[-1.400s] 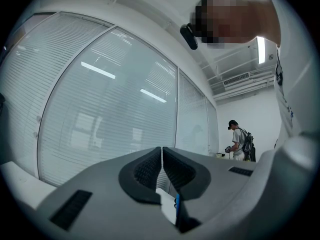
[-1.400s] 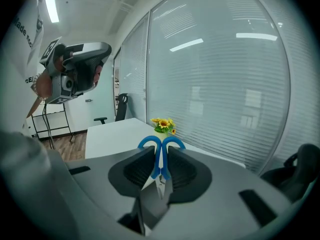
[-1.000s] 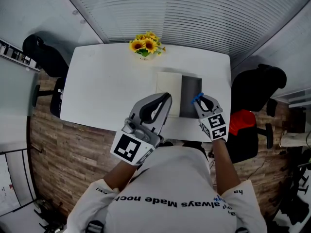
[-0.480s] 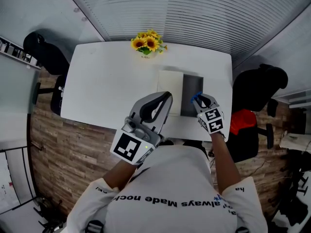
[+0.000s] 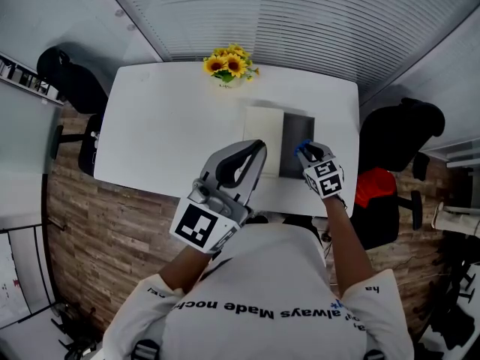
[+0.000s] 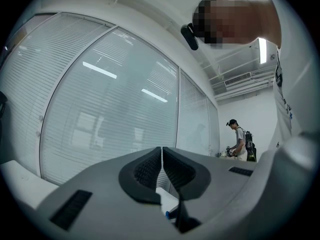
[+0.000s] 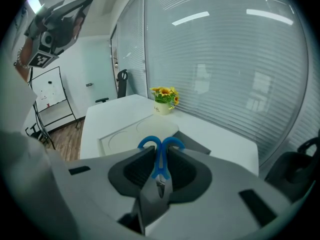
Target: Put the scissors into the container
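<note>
Two gripper views beat head view: R gripper clamps scissors, L gripper closed, empty.

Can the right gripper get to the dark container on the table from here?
Probably yes: the right gripper, shut on the scissors, hangs by the container with nothing between, and the left gripper sits aside.

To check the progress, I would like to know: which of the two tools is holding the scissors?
The right tool: blue-handled scissors are clamped between its jaws. The left tool is shut, with nothing between its jaws.
</note>
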`<state>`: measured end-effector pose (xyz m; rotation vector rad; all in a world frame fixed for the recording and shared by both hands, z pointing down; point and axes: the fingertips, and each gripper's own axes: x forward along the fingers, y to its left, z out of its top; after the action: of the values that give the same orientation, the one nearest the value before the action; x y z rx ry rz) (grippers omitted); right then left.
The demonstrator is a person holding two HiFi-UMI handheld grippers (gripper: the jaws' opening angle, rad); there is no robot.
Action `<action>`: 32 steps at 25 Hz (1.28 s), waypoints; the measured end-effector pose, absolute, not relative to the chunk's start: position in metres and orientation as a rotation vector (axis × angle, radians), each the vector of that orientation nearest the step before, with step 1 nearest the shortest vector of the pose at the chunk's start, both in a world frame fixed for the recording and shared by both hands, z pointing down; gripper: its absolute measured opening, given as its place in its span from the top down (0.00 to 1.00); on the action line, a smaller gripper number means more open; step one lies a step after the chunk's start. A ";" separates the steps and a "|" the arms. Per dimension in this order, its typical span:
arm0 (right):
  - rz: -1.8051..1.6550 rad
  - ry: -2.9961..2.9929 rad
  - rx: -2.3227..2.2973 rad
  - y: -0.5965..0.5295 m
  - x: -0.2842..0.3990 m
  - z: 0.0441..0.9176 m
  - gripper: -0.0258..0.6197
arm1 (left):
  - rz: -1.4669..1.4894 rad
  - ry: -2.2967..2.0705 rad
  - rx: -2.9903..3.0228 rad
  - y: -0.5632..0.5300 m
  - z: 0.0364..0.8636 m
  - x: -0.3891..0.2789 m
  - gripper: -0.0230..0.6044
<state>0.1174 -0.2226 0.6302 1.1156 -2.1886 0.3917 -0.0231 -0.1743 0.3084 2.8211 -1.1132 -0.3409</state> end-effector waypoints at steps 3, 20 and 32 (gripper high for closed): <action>0.400 -2.179 1.105 -0.225 0.117 0.638 0.82 | -0.341 -1.116 2.819 -0.173 0.308 -0.023 0.92; 0.467 -2.136 1.079 -0.239 0.119 0.671 0.82 | -0.334 -1.127 2.809 -0.169 0.310 -0.026 0.92; 0.498 -2.110 1.064 -0.249 0.113 0.689 0.82 | -0.334 -1.132 2.801 -0.173 0.312 -0.026 0.92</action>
<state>0.1133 -0.2492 0.6894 1.0644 -2.1101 0.4976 -0.0256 -0.1733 0.3118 2.8007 -1.1315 -0.3336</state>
